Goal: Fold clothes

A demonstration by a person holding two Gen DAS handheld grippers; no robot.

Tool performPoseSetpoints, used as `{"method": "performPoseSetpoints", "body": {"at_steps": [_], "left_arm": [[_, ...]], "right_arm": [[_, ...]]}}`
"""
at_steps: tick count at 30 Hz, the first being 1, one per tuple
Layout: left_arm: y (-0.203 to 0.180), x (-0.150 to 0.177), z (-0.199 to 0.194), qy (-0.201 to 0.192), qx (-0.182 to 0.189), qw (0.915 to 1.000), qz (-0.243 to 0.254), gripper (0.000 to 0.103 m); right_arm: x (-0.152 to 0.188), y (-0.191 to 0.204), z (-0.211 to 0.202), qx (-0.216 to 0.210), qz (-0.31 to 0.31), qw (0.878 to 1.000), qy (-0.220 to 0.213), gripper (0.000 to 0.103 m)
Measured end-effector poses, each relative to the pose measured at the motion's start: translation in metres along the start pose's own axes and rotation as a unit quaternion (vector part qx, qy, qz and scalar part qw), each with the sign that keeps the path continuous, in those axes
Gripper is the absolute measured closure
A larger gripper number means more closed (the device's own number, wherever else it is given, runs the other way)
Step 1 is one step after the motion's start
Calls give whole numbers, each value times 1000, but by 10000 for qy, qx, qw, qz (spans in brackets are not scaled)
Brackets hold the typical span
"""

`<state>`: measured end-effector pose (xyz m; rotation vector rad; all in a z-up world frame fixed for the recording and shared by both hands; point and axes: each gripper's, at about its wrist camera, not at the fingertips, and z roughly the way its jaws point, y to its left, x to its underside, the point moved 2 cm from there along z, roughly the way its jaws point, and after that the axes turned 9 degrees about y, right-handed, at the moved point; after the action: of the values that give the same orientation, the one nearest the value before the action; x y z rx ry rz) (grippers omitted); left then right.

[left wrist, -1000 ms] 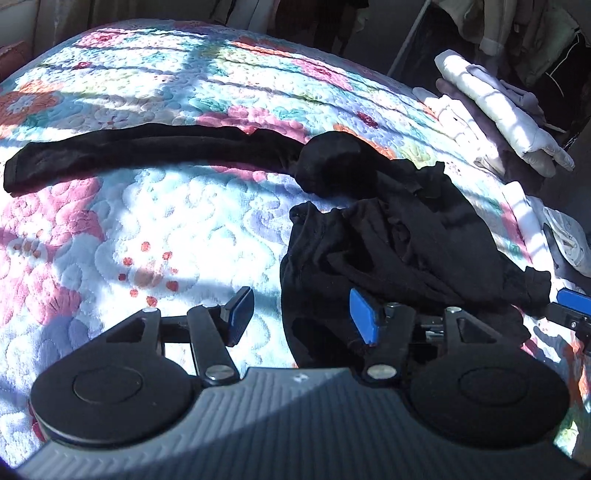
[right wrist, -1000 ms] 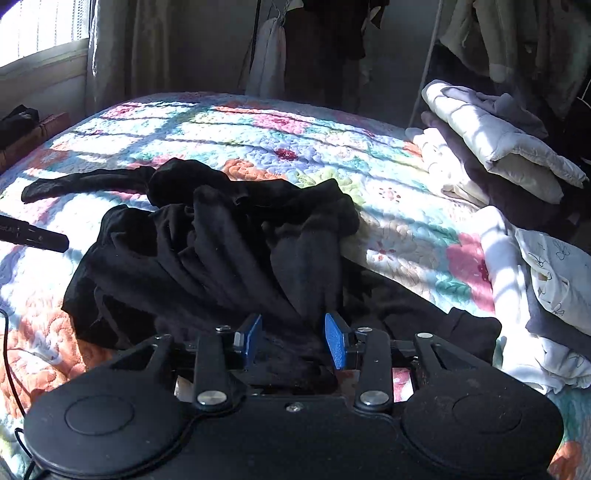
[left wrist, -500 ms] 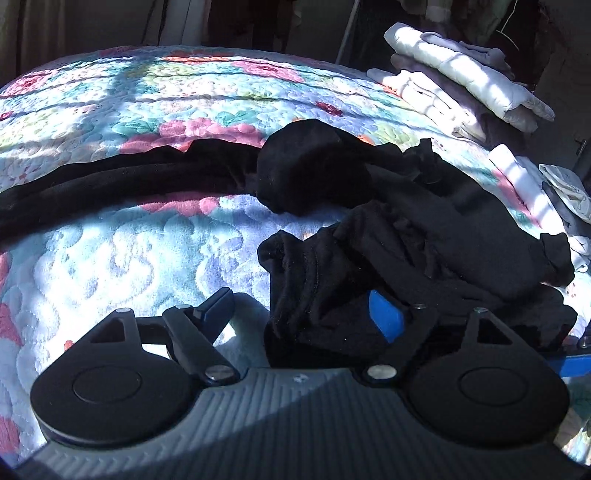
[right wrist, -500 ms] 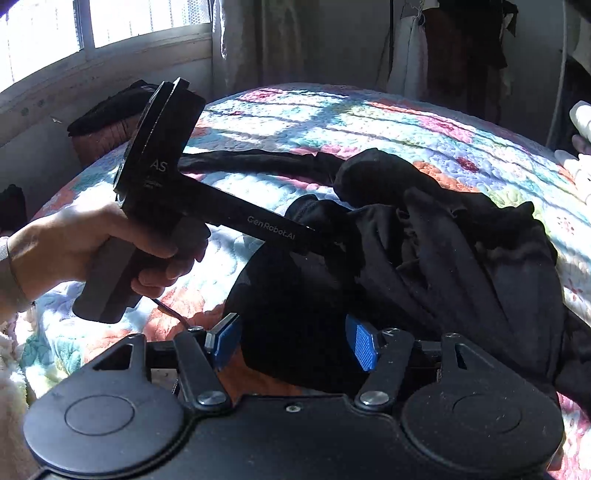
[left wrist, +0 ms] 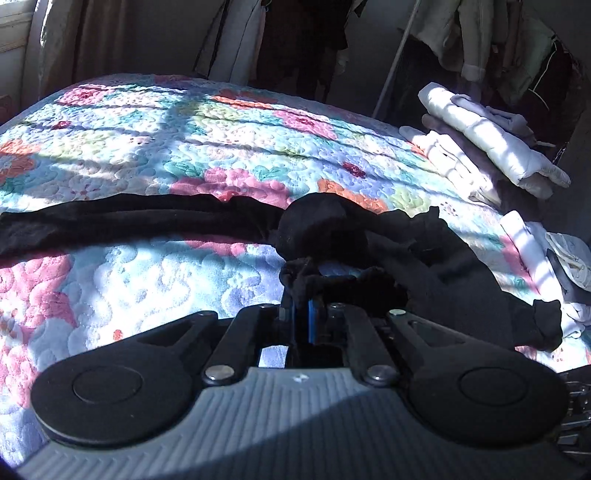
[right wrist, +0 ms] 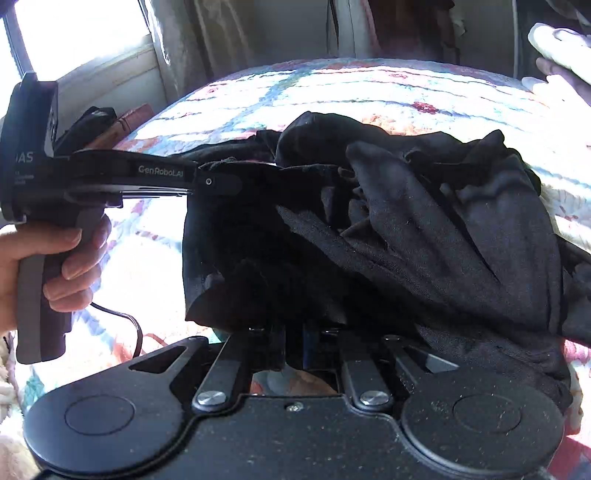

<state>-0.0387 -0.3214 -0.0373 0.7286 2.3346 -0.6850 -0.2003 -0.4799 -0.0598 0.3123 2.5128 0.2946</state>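
Note:
A crumpled black garment lies on the floral quilt, one long sleeve or leg stretched out to the left. My left gripper is shut on a bunched edge of the black garment. In the right wrist view the garment hangs lifted in folds. My right gripper is shut on its lower edge. The left gripper also shows there, held by a hand, pinching the cloth's upper left edge.
Stacks of folded white and grey clothes sit on the bed's right side, with more white items nearer. Clothes hang on a rack behind. A window and dark items lie beyond the bed's left edge.
Both grippers were open over the garment; now both have closed on its edges. The cloth has lifted off the quilt between them.

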Motion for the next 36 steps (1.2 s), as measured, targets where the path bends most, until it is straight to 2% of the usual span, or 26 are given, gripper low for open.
{"method": "performPoseSetpoints", "body": {"at_steps": [4,8,11,13,15,18,20,21,22,24,26,27,29,30,34,36], "left_arm": [[-10,-5,-74,-835,-85,9963,-157,97],[-23,-1,-117,-1117,-274,9928,-325,97],[-31,16,-151,-1259,-798,9881,-367,97],[-29,29,-162,-1159,-1032,9864,-549,97],[-24,42,-164,-809,-1399,9840,-750,97],[-18,65,-143,4,-1852,9812,-542,95],[-13,77,-116,827,-1910,9778,-253,94],[-7,81,-108,998,-1847,9771,-337,94],[-3,84,-107,1012,-1710,9789,-466,94],[3,85,-108,982,-1457,9823,-655,94],[2,84,-114,901,-1456,9834,-604,93],[2,83,-116,860,-1510,9831,-571,89],[3,79,-119,751,-1602,9828,-535,79],[4,75,-119,685,-1532,9840,-594,77],[4,58,-118,415,-1294,9880,-738,74],[-3,48,-114,268,-1234,9897,-680,65]], "right_arm": [[-6,-1,-57,-722,204,9965,-355,93],[-7,9,-112,-1211,145,9884,-905,94],[-3,25,-142,-1299,-204,9852,-1103,93],[5,35,-148,-1367,-394,9847,-1009,93],[18,44,-144,-1418,-572,9854,-750,94],[47,49,-123,-1361,-611,9886,-221,94],[58,39,-103,-1294,-183,9914,57,94],[64,31,-89,-1232,183,9919,239,94],[68,23,-74,-1118,478,9917,423,94],[69,20,-62,-923,516,9929,548,94],[67,20,-59,-859,407,9936,614,94],[65,21,-59,-858,340,9936,645,93],[61,23,-58,-765,266,9937,773,87],[57,24,-59,-669,218,9942,812,82],[42,19,-78,-470,27,9975,526,59],[31,10,-91,-455,35,9985,295,51]]}}
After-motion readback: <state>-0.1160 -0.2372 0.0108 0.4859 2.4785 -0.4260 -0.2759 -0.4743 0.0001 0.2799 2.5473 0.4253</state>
